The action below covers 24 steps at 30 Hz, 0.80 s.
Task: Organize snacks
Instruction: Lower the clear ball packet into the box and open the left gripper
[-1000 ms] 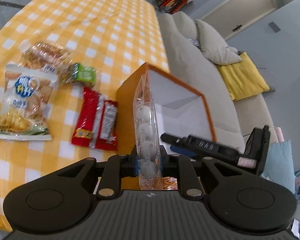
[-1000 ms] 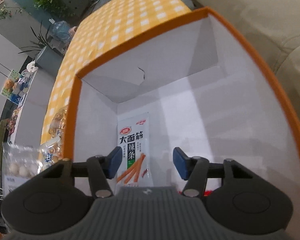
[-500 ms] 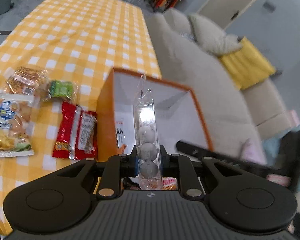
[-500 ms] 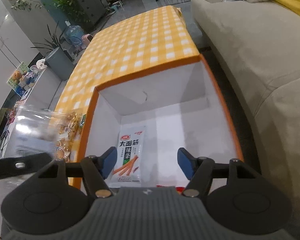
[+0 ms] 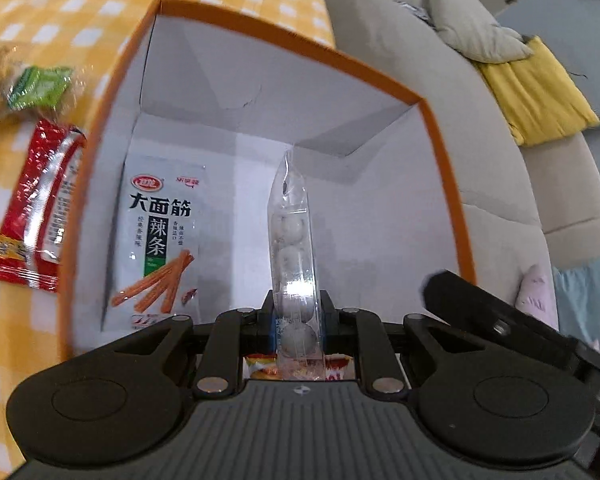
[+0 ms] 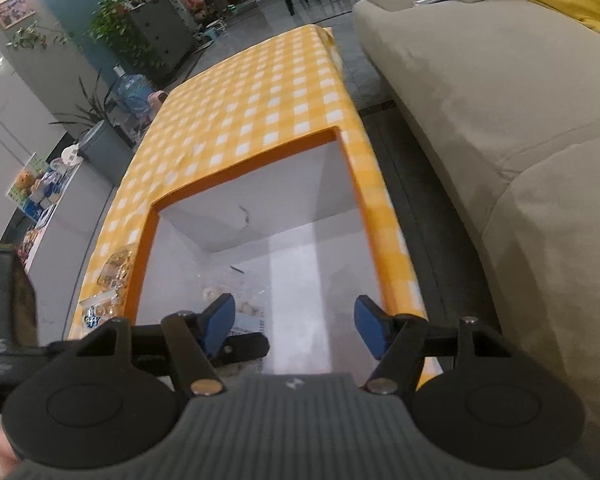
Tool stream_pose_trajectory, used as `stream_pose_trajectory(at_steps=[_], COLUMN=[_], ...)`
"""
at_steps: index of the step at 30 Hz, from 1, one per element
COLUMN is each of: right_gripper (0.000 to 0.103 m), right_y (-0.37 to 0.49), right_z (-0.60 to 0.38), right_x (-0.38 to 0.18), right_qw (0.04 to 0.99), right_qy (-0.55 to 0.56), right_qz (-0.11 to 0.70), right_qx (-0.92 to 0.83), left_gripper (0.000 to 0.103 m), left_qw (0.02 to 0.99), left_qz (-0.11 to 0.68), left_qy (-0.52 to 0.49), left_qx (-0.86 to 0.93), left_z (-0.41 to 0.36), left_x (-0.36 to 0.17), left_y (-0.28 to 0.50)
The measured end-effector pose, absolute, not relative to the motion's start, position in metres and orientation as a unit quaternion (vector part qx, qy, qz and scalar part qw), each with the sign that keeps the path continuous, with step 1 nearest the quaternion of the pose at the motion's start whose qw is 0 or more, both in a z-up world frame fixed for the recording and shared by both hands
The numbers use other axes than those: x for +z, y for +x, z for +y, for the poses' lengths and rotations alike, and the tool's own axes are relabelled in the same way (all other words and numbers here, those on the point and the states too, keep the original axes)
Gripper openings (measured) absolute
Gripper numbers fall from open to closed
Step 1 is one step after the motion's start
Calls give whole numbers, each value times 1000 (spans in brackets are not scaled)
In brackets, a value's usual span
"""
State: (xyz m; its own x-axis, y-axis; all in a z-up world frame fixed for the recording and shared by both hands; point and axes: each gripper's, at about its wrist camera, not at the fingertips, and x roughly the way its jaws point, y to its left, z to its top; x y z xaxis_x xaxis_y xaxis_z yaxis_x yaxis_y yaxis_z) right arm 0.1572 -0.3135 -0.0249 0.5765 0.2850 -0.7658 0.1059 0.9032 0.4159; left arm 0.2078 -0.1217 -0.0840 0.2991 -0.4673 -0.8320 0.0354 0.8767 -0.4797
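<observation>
Left tongs (image 5: 298, 320) pinch crinkly clear pouch (image 5: 294, 240) — round balls.

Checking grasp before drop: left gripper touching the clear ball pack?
Touching. Left wrist view: left gripper pads clamp both sides of the clear ball pack, held upright over the orange box.

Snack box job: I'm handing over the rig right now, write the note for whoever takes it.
Left hand-held gripper: shut on the clear bag of white balls, held over the orange box.
Right hand-held gripper: open, empty, above the box.
Done: spicy-strip packet is in the box.
Left: release the bag, then box the red packet, green packet and the rest on the checked tablecloth.
</observation>
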Motion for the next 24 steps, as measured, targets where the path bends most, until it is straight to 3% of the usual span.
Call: stream_pose_trajectory(at_steps=[8, 12, 15, 17, 19, 24], right_gripper=[65, 65, 64, 64, 64, 67], right_y=[157, 157, 156, 157, 157, 156], right_z=[-315, -310, -306, -308, -309, -311], right_x=[-26, -26, -25, -26, -26, -25], right_qw=[864, 867, 870, 869, 868, 866], right_qy=[212, 190, 165, 167, 168, 176], right_qz=[454, 457, 461, 461, 463, 464], right_qx=[56, 58, 57, 59, 62, 64], left_gripper=[22, 47, 53, 67, 73, 73], left_qw=[770, 783, 779, 784, 786, 762], left_qz=[584, 587, 601, 596, 595, 605], left_qy=[-215, -167, -125, -107, -99, -148], left_qx=[-138, -121, -131, -135, -135, -176], left_z=[-127, -129, -135, -139, -140, -123], left_x=[-112, -106, -101, -95, -88, -69], left_y=[223, 220, 215, 208, 202, 194])
